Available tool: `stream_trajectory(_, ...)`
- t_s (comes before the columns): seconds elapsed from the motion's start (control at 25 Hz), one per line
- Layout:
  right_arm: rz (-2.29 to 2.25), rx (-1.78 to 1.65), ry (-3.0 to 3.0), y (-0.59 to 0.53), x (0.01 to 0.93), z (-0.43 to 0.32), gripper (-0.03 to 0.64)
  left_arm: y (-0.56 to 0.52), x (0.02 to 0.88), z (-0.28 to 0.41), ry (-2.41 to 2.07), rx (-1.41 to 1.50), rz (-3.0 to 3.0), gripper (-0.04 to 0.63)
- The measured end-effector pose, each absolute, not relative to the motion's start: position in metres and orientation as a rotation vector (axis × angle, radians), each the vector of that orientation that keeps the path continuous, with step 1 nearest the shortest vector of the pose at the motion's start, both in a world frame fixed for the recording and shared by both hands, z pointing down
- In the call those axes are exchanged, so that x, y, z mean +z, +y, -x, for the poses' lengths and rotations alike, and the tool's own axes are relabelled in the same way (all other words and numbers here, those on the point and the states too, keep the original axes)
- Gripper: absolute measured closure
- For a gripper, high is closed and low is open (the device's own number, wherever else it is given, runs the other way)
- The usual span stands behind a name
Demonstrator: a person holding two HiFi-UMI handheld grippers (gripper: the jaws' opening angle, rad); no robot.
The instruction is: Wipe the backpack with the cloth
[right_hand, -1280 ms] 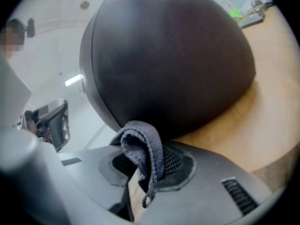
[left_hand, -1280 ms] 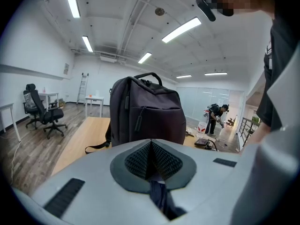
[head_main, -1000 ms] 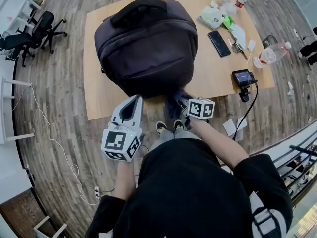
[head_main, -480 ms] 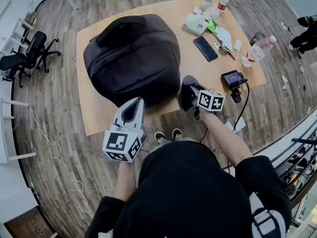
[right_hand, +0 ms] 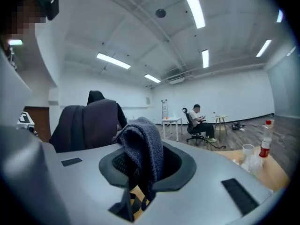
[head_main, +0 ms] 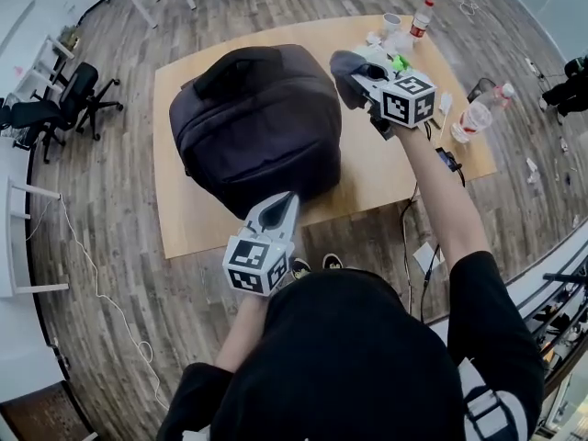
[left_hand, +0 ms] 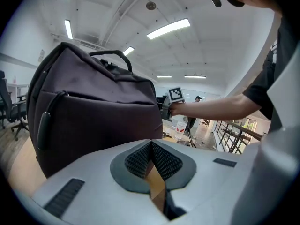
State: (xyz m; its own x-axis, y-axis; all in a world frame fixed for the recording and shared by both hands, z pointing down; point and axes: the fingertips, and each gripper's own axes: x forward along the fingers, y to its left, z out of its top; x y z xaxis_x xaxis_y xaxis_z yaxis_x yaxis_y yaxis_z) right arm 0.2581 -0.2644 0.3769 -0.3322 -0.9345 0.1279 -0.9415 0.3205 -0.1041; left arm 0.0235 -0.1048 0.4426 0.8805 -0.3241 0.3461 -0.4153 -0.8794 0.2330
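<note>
A large dark backpack (head_main: 257,122) stands on the wooden table (head_main: 188,232); it fills the left of the left gripper view (left_hand: 93,111) and shows at the left in the right gripper view (right_hand: 84,123). My right gripper (head_main: 356,70) is raised above the table just right of the backpack's top, shut on a dark grey cloth (head_main: 345,62) that drapes over its jaws (right_hand: 140,146). My left gripper (head_main: 283,200) is at the table's front edge, close to the backpack's near side. Its jaws are shut with nothing between them (left_hand: 151,146).
At the table's far right lie a red-capped bottle (head_main: 420,16), a cup (head_main: 392,21), a green item (head_main: 398,61) and a clear bottle (head_main: 478,113). Office chairs (head_main: 55,104) stand at the left. A seated person (right_hand: 198,121) is far across the room.
My right gripper, with the cloth, rose from below the table's front edge to above the table beside the backpack's top right. My left gripper shifted slightly right toward the backpack.
</note>
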Motion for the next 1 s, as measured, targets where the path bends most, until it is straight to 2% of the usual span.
stream_trajectory(0.2,-1.306,0.139,-2.498,-0.274,0.401,-0.191,0.535,-0.122,0.456,-0.011,-0.649,0.450,-2.715,0.578)
stream_trajectory(0.68,-1.159,-0.026,-2.431,-0.199,0.423,-0.153,0.545,-0.149,0.453,0.009,-0.730,0.379,-2.650,0.578)
stream_trajectory(1.0,-1.072,-0.083,-2.445,-0.151,0.425,-0.094,0.546,-0.193,0.455,0.056,-0.919,0.425,-2.631,0.578)
